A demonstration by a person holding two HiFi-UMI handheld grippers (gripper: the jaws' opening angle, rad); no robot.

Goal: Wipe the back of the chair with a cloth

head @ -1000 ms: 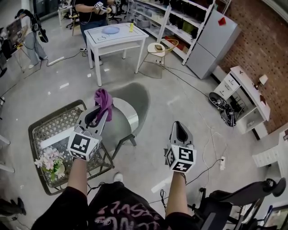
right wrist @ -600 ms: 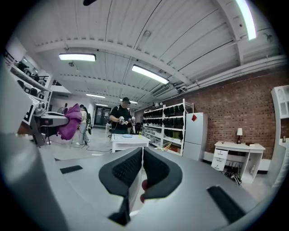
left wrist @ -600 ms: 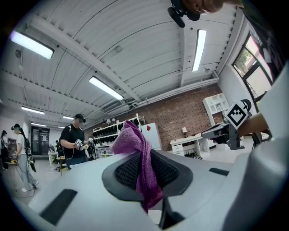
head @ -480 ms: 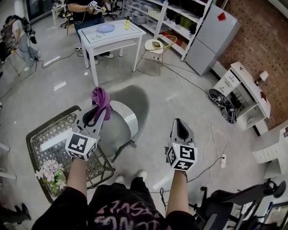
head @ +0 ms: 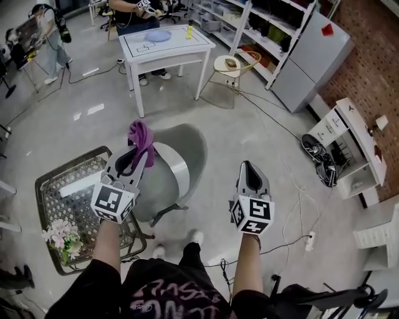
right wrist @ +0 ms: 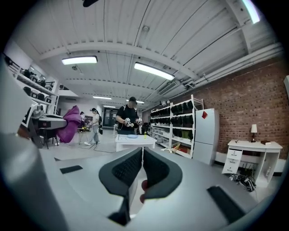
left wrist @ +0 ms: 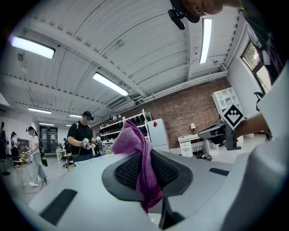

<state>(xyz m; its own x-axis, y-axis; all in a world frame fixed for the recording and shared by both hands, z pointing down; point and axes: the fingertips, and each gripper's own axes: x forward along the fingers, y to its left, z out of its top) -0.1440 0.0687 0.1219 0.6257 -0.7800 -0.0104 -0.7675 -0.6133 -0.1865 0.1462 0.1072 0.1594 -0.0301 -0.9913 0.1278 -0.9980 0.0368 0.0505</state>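
A grey chair [head: 181, 156] with a curved back stands on the floor just ahead of me in the head view. My left gripper [head: 134, 159] hangs over its left side, shut on a purple cloth [head: 142, 138] that sticks up between the pads. In the left gripper view the purple cloth [left wrist: 137, 158] is pinched between the black pads and points at the ceiling. My right gripper [head: 251, 177] floats to the right of the chair, shut with nothing in it. From the right gripper view [right wrist: 142, 173] the cloth [right wrist: 70, 124] shows at far left.
A wire basket table [head: 75, 193] with flowers [head: 61, 235] stands at my left. Farther off are a white table [head: 165, 47], a stool [head: 227, 65], shelving [head: 262, 31], a grey cabinet [head: 315, 59] and a white desk [head: 349, 143]. Cables [head: 293, 205] trail over the floor at right. A person [head: 134, 12] stands behind the table.
The view has shifted as I stepped; the chair now sits slightly nearer and more central. Both grippers keep their poses, the left still holding the cloth.
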